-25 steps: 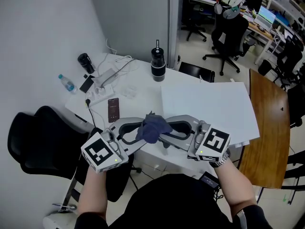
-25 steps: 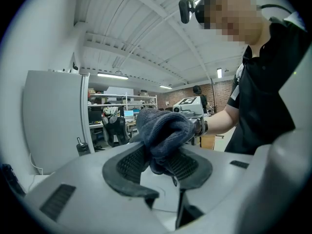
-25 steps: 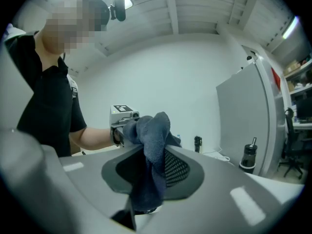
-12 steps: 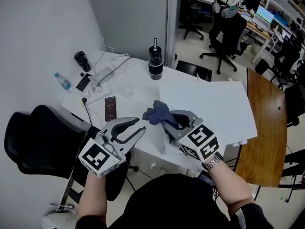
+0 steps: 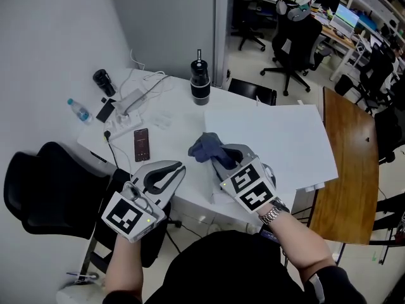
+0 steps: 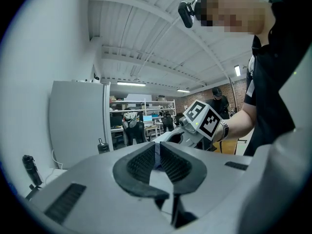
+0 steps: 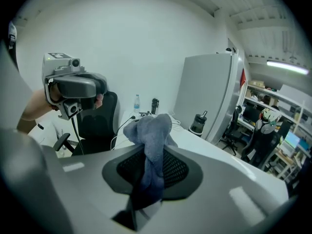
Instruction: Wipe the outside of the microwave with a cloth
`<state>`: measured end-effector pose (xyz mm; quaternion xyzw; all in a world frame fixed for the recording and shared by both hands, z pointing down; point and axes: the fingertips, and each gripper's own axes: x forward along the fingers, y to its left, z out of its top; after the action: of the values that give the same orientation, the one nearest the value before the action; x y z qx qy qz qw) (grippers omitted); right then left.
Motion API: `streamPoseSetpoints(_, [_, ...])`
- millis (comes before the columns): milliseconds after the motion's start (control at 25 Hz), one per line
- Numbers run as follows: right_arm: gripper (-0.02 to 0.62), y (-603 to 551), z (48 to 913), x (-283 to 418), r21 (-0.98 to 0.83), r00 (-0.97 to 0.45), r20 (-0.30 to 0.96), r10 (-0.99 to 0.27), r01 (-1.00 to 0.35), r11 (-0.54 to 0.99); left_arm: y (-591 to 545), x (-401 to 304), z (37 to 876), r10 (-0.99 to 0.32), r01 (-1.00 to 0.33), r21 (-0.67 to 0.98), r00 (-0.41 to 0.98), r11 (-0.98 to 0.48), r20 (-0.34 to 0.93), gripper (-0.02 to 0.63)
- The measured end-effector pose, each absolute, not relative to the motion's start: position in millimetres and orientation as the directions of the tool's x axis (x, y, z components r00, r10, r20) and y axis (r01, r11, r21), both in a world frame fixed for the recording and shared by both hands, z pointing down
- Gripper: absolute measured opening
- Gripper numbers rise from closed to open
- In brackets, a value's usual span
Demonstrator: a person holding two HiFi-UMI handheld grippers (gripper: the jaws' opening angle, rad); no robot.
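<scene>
A dark blue cloth (image 5: 207, 145) is bunched between the pads of my right gripper (image 5: 216, 157), which is shut on it over the white table (image 5: 177, 128). In the right gripper view the cloth (image 7: 148, 130) stands up out of the jaws and hangs down between them. My left gripper (image 5: 178, 168) hovers at the table's near edge, left of the cloth and apart from it. Its jaws are closing with nothing between them. In the left gripper view only a thin slit shows between its pads (image 6: 141, 164). No microwave is plainly recognisable; a large white flat-topped slab (image 5: 278, 138) lies beyond the right gripper.
On the table's far left stand a black flask (image 5: 199, 81), a phone (image 5: 140, 144), a power strip with cables (image 5: 130, 100), a water bottle (image 5: 79, 109) and a dark cylinder (image 5: 101, 80). A black office chair (image 5: 44, 182) stands left, a wooden table (image 5: 347, 163) right.
The left gripper let go of the cloth, drew back to the left and closed its jaws. The right gripper kept the cloth, tipped downward and sank toward the table.
</scene>
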<state>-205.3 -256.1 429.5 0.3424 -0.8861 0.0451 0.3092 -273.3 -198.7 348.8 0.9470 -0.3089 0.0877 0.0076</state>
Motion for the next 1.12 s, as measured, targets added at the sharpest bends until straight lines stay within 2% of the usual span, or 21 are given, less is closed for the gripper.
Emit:
streamPoseSetpoints(200, [0.080, -260.6, 433.1, -193.7, 0.163, -0.542, 0.595, -0.594, -0.642, 0.749, -198.0, -273.3, 345.6, -0.616, -0.617, -0.049, 0.771, -0.786, 0.161, 0.006])
streamPoseSetpoints(440, [0.078, -266.5, 432.5, -176.1, 0.174, -0.533, 0.587, -0.610, -0.652, 0.738, -200.4, -266.7, 341.1, -0.653, -0.654, -0.055, 0.741, -0.755, 0.156, 0.005])
streamPoseSetpoints(1120, [0.077, -272.9, 433.8, -73.0, 0.157, -0.484, 0.581, -0.654, -0.722, 0.674, -199.0, -186.1, 334.7, -0.625, -0.623, -0.074, 0.762, -0.779, 0.166, 0.005])
